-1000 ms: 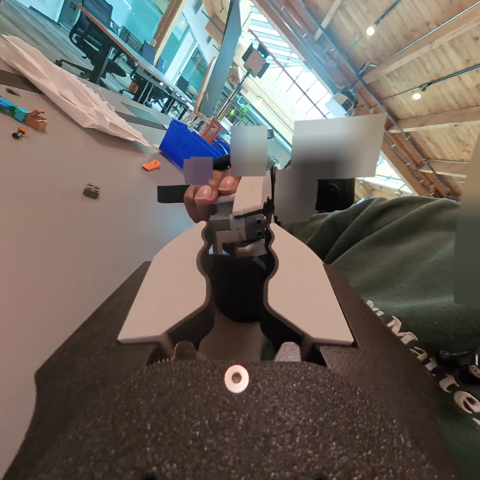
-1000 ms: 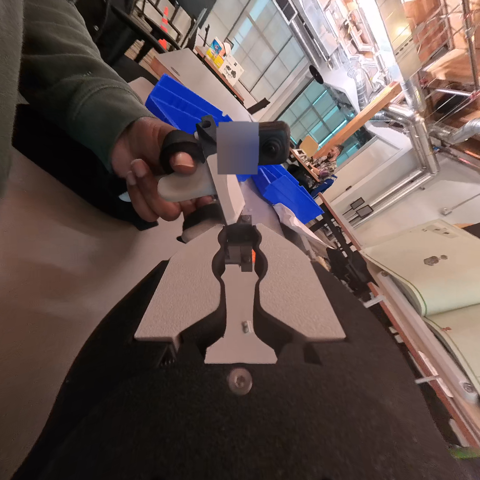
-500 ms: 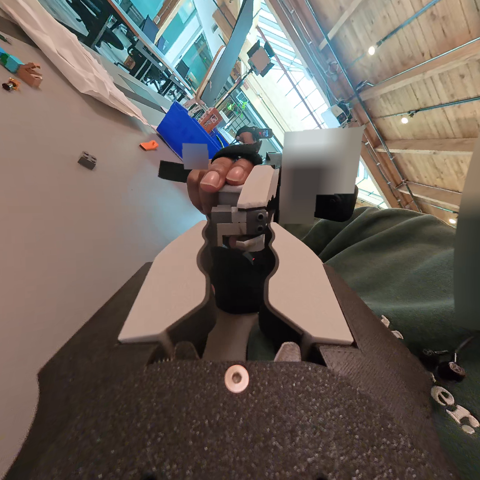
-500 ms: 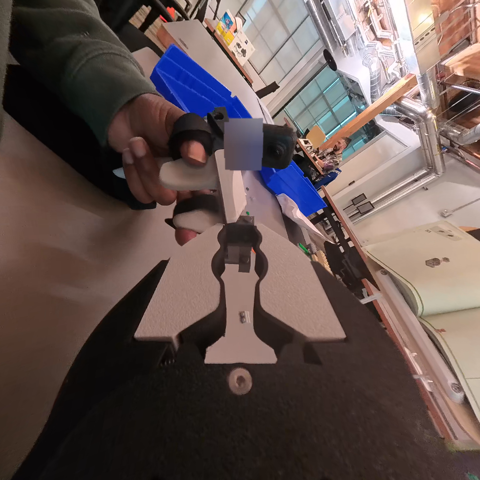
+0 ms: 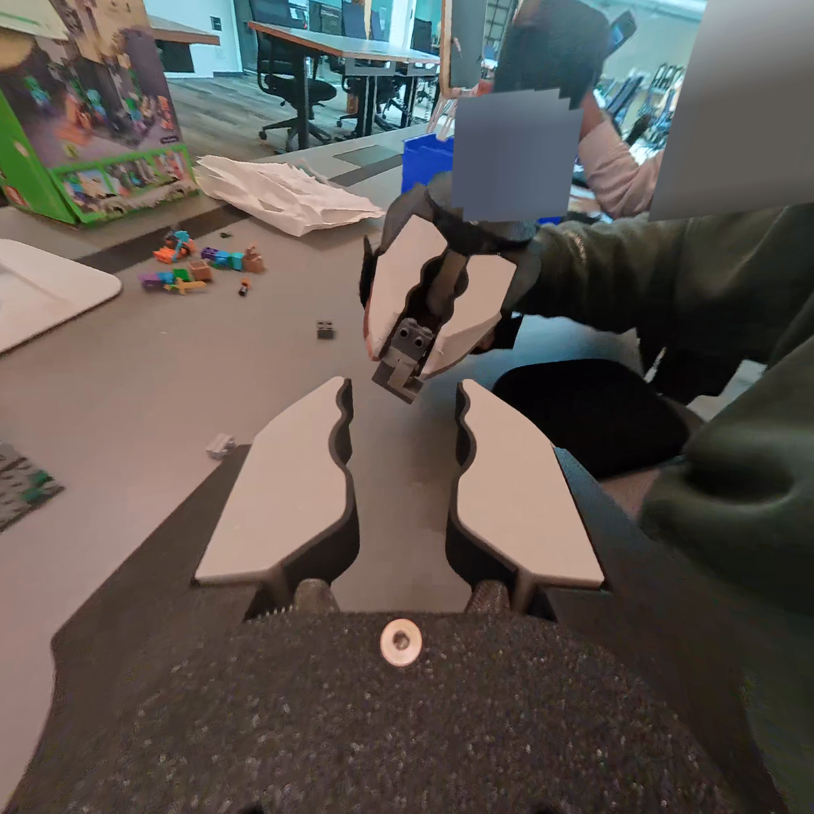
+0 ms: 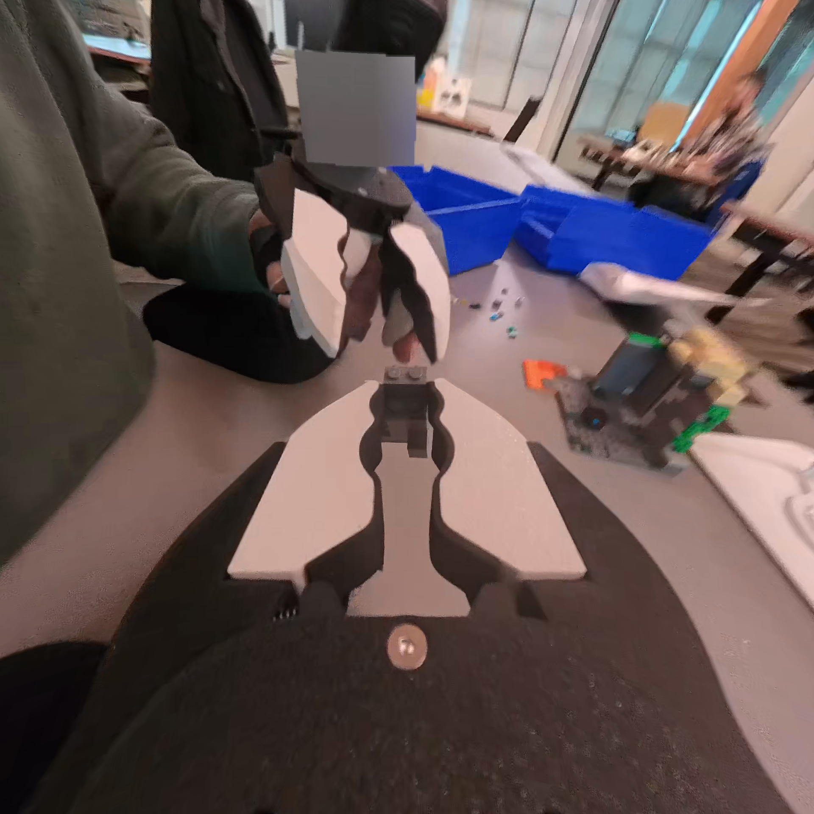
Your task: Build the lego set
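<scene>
A small grey lego assembly is clamped between the fingertips of my right gripper, held above the grey table. In the left wrist view the same assembly sticks out of the right gripper, which points down towards me. My left gripper is open and empty, its tips just below the assembly and apart from it. In the right wrist view the left gripper hangs open just beyond the assembly's studded end.
A lego box, crumpled white paper, loose coloured pieces, a dark brick and a light grey piece lie ahead and to the left. A part-built model, an orange piece, blue bins and a white tray lie to the right. Less than 4 cm separates the two grippers' tips. Both grippers' tips are roughly 15 centimetres from the light grey piece.
My left gripper has opened and let go of the grey assembly, which stays in the right gripper. Both grippers have swung down from pointing at the ceiling to facing the table.
</scene>
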The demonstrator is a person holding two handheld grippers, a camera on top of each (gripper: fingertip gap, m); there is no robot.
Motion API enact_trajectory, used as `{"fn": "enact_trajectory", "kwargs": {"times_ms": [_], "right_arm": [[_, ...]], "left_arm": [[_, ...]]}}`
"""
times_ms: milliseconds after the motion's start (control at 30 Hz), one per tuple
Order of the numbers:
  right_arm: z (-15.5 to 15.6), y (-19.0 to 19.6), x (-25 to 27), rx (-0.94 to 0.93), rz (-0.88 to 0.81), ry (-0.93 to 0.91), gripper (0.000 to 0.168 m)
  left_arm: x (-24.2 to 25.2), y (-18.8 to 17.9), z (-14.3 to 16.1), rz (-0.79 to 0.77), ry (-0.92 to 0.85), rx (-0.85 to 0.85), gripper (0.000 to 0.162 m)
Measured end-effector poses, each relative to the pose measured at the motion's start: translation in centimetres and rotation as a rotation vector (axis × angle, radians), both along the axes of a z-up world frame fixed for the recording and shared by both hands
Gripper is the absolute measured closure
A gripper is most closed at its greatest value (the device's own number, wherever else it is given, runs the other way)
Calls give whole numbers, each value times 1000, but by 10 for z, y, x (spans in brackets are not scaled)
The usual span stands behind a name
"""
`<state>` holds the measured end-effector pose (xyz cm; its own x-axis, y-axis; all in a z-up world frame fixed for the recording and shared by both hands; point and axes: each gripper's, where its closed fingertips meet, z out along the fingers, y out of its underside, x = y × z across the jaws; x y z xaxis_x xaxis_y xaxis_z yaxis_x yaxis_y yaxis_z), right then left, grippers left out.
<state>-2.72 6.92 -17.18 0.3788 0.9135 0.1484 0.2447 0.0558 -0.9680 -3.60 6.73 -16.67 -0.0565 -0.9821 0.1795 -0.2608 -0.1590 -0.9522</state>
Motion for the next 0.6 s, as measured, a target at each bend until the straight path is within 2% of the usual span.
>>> {"fn": "enact_trajectory", "kwargs": {"times_ms": [100, 233, 433, 600], "right_arm": [[-25, 13, 8, -199, 36, -88, 151], [-58, 34, 6, -298, 37, -233, 151], [-86, 49, -8, -296, 89, -339, 150], [-100, 50, -9, -268, 115, -385, 149]], "left_arm": [[-1, 23, -11, 55, 33, 95, 120], [-2, 45, -31, 132, 39, 126, 126], [-11, 56, -55, 196, 116, 168, 129], [-10, 57, -60, 193, 128, 167, 130]]}}
